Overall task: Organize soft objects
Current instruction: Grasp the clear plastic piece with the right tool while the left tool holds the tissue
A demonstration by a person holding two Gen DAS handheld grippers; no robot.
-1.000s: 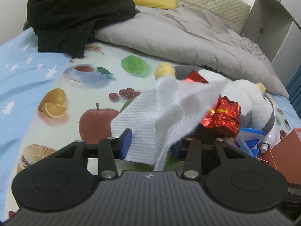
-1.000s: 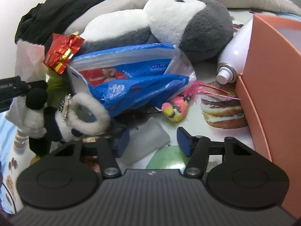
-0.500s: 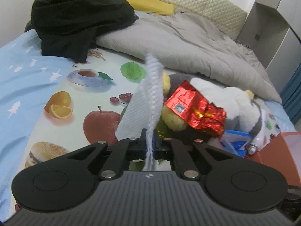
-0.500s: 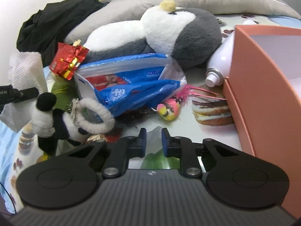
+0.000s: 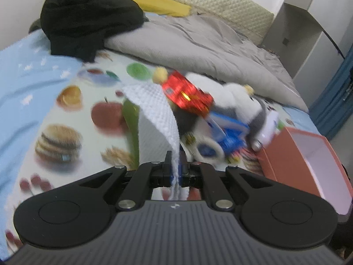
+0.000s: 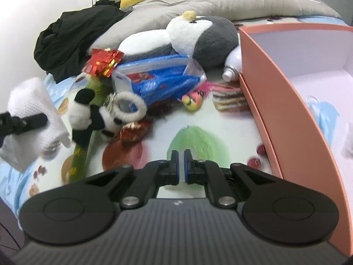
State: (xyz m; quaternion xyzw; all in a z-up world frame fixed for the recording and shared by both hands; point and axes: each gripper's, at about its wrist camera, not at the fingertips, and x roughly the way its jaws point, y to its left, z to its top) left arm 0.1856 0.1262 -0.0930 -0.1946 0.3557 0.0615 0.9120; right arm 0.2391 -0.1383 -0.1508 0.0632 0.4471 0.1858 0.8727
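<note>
Two matching black hand-held tools are shown, each seen from its own wrist camera.

The left tool (image 5: pixel 175 171) and right tool (image 6: pixel 181 169) are built alike: a ribbed dark-grey body with a small white logo, two round black discs, angled black link arms pinned with silver screws, and blue-padded fingers.

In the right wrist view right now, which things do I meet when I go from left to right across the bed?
White cloth held by the left gripper → panda plush → blue plastic bag → pink and yellow toy → white spray bottle → orange box.
</note>
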